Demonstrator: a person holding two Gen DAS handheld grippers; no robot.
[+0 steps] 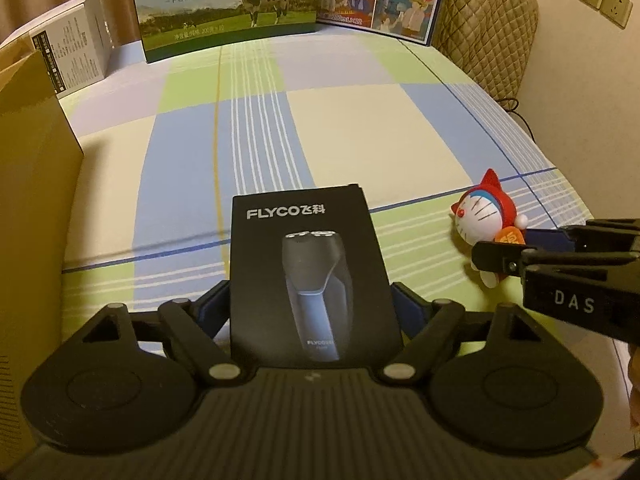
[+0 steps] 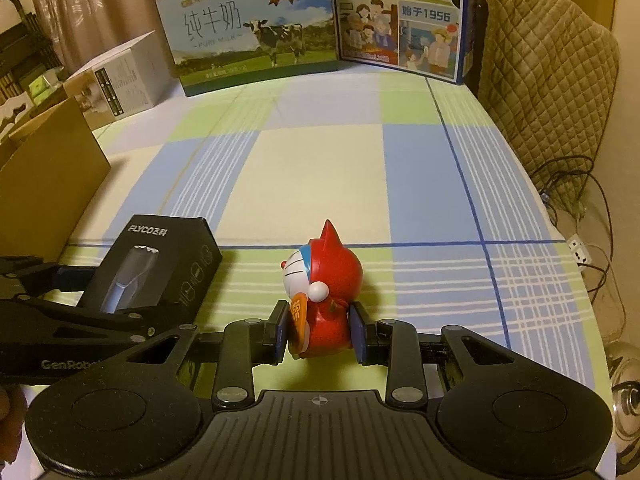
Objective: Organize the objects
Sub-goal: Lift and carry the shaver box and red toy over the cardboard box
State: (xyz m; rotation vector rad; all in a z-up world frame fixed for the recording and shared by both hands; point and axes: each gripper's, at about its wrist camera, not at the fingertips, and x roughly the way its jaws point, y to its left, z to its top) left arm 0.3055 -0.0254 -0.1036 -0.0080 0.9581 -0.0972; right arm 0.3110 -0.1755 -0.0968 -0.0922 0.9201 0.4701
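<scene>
We hold 2 things above the checked bed (image 2: 320,168); our left gripper (image 1: 310,304) has its jaws flanking the black shaver box (image 1: 308,272), whether pinching we cannot tell; our right gripper (image 2: 318,336) pinches the red cat figurine (image 2: 324,280); next, likely carrying both toward the cardboard box (image 2: 52,176) at left.

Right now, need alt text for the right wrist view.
The right gripper holds a red Doraemon figurine between its fingers above a checked tablecloth. At left, the left gripper has a black FLYCO shaver box between its fingers; milk cartons stand behind.
</scene>
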